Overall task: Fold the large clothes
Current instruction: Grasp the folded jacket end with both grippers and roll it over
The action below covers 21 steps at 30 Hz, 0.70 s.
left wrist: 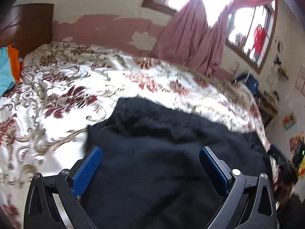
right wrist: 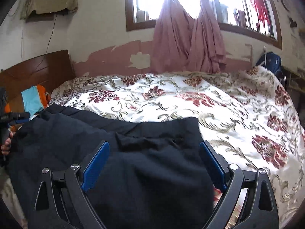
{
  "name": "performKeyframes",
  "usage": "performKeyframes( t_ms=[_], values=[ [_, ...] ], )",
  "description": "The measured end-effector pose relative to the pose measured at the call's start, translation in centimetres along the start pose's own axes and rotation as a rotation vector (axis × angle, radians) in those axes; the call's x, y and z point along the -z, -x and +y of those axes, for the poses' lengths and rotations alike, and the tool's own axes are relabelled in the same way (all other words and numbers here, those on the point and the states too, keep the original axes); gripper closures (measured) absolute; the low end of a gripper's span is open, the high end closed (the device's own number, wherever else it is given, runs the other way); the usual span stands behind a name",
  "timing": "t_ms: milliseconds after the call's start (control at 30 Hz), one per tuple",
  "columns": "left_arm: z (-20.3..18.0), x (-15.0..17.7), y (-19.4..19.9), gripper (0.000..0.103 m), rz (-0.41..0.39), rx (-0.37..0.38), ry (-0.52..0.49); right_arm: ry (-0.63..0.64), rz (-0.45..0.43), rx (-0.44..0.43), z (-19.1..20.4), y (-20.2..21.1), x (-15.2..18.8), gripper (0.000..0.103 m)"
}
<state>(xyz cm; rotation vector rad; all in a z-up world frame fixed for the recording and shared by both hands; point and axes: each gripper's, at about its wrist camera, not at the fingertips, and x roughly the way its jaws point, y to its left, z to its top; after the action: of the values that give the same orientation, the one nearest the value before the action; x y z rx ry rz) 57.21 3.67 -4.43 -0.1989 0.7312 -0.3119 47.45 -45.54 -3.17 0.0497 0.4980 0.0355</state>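
A large black garment [left wrist: 162, 152] lies spread on a bed with a white and red floral cover [left wrist: 66, 87]. My left gripper [left wrist: 150, 150] is open, its blue pads wide apart above the garment, holding nothing. In the right wrist view the same black garment [right wrist: 133, 162] lies on the cover [right wrist: 238, 118], with a wrinkled fold near its far edge. My right gripper [right wrist: 154, 147] is open and empty above the garment's right part. The left gripper [right wrist: 7, 122], held in a hand, shows at the far left edge of that view.
A wooden headboard [right wrist: 38, 66] stands at the left, with blue and orange bedding [right wrist: 34, 99] below it. Pink curtains [right wrist: 188, 42] hang under a window behind the bed. A blue bag [right wrist: 270, 61] sits past the bed's far right corner.
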Motion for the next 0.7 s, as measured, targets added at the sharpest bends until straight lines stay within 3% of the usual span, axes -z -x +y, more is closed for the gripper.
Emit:
performKeyframes(
  t_ms=[100, 233, 400, 700],
  values=[
    [1.6, 0.9, 0.4, 0.000, 0.069, -0.036, -0.024, -0.033, 0.039, 0.008, -2.0, 0.9, 0.4, 0.011],
    [4.2, 2.3, 0.4, 0.000, 0.136, -0.076, 0.038, -0.071, 0.106, 0.008, -4.1, 0.4, 1.4, 0.011],
    [6.7, 3.7, -0.7, 0.000, 0.179, 0.029, 0.164, -0.132, 0.228, -0.008, -5.5, -2.0, 3.6, 0.011],
    [7.4, 4.3, -1.7, 0.000, 0.204, 0.139, 0.166, -0.316, 0.284, -0.180, -8.3, -4.3, 6.4, 0.002]
  ],
)
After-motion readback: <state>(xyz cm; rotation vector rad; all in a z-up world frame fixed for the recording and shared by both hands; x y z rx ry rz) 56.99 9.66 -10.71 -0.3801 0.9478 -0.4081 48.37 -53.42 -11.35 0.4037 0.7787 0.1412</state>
